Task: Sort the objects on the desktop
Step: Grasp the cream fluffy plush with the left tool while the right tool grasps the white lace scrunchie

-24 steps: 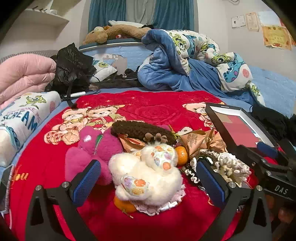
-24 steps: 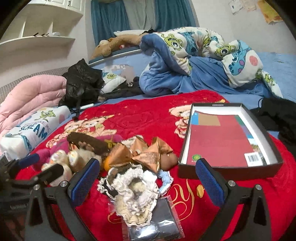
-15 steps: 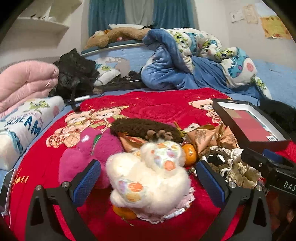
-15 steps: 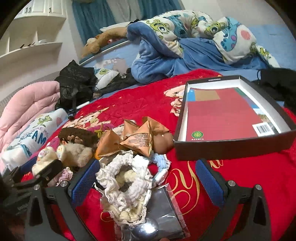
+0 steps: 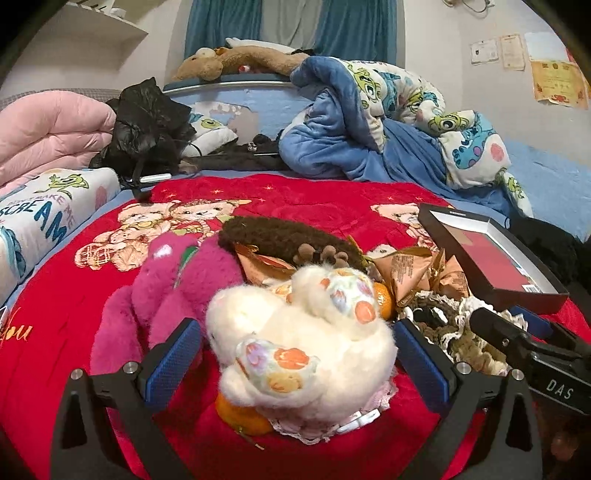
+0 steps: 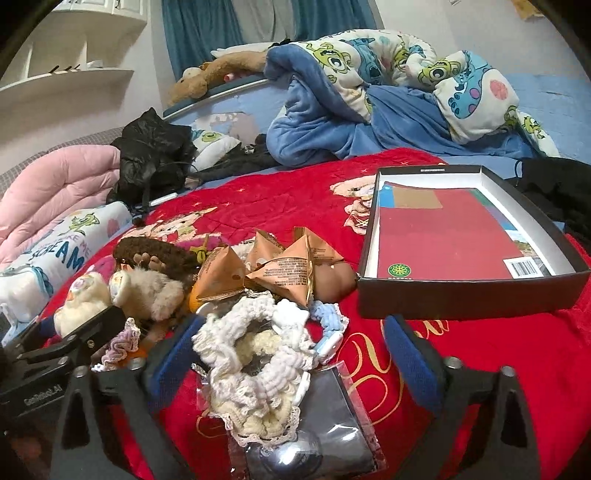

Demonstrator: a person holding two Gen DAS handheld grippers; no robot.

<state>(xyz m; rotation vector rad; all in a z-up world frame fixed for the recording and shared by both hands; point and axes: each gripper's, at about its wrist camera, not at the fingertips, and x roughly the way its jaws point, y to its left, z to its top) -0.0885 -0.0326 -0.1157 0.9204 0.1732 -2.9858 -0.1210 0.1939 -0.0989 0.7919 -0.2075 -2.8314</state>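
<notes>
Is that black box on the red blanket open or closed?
Open. The black box has no lid on it; its white inner walls and a red booklet lying flat inside are plainly visible.

Background bedding: a rumpled blue blanket (image 5: 369, 147) lies far ahead of the gripper, a folded pink quilt (image 5: 48, 136) far to its left. A brown plush toy (image 5: 236, 61) rests on the headboard (image 5: 229, 86) beyond, beneath teal curtains (image 5: 291, 22).

Cream plush (image 5: 303, 343), red blanket (image 5: 74, 306)
</notes>
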